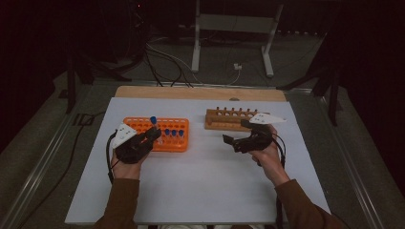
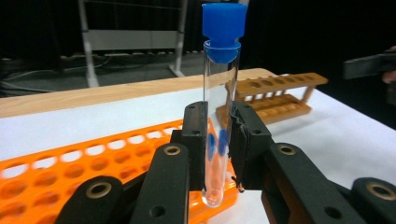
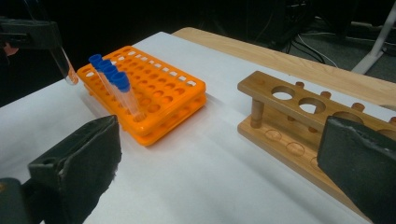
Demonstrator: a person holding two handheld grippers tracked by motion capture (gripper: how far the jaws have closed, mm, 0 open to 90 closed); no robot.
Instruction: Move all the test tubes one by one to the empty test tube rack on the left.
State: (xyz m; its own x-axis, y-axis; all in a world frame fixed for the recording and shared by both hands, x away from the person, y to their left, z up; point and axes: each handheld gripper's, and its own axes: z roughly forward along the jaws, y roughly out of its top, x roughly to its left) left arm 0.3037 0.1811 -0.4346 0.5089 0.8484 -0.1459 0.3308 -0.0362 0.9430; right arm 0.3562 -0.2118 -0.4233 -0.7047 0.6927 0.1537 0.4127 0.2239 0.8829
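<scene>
**Left tongs hold capped tube upright above orange rack; right tongs stand wide and empty**

The left tongs (image 2: 218,149) are clamped on a clear test tube (image 2: 219,116) with a blue cap (image 2: 224,28). In the left gripper view the pads press on the tube's lower half from both sides. The tube's long axis runs upright between the jaws, cap at the top, rounded bottom pointing down, clear of the rack and just below the pads. In the high view the cap shows just beyond the tips of the left tongs (image 1: 154,132), over the orange rack (image 1: 143,125).

The orange rack lies directly under and ahead of the left tongs. It carries a short row of further blue-capped tubes (image 3: 112,77), standing upright in their holes, just to the right of the held tube in the high view.

The right tongs (image 3: 219,158) stand wide apart with nothing between the pads. A wooden rack (image 3: 280,121) with round holes lies on the white surface (image 3: 201,168) just ahead of them, and the orange rack is farther off to their left. The two racks stand apart, with bare surface between them.
</scene>
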